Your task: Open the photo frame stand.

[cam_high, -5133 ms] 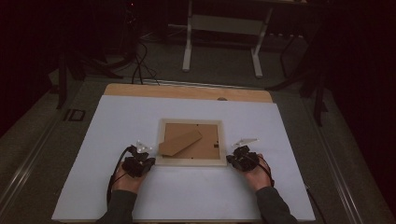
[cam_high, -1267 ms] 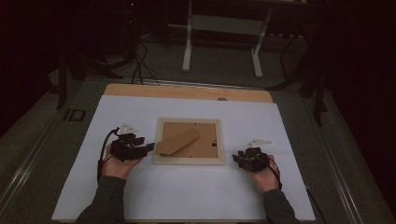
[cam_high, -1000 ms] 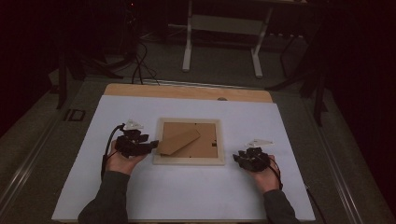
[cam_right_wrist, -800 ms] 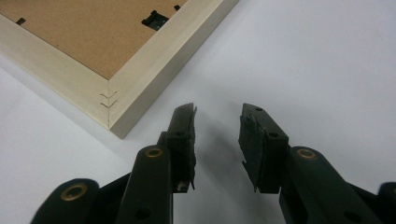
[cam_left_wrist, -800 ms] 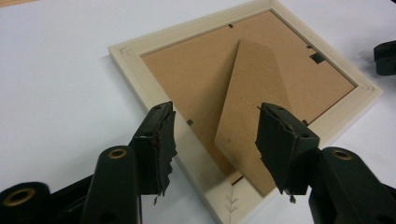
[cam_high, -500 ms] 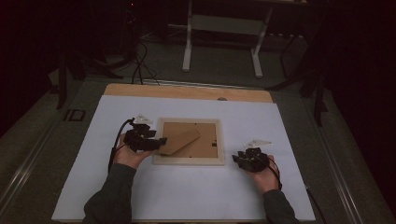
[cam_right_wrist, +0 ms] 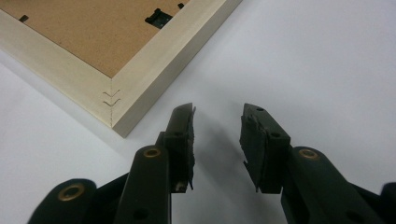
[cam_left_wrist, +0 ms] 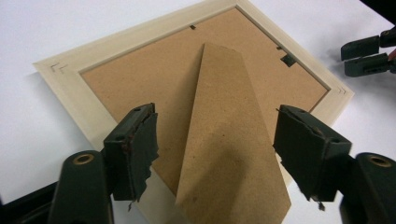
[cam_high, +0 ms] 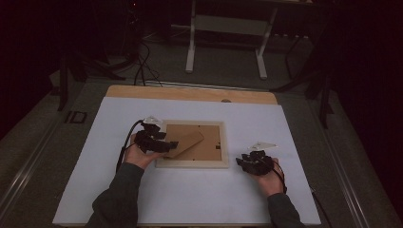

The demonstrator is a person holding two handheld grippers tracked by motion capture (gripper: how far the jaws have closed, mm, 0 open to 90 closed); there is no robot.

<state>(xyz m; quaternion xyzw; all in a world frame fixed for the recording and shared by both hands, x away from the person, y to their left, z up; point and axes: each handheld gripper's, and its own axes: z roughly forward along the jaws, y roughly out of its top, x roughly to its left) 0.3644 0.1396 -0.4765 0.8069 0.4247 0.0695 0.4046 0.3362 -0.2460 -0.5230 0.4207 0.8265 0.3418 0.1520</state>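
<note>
So the picture frame [cam_high: 192, 144] is lying face-down in the middle of the white surface [cam_high: 95, 190], brown backing board up, with its cardboard stand [cam_left_wrist: 229, 140] folded out across the back. The left tongs [cam_left_wrist: 215, 144] are right over the frame's left edge, and their jaws have just been opening: they now sit wide apart on either side of the stand's broad end, pads not pressing on it. In the high view the left hand [cam_high: 138, 154] rests against the frame's left side. The right tongs [cam_right_wrist: 217, 140] sit on the bare surface just off the frame's lower right corner, jaws partly apart with nothing between them, near the wood but not touching. The right hand [cam_high: 266, 175] is down on the surface too.
</note>
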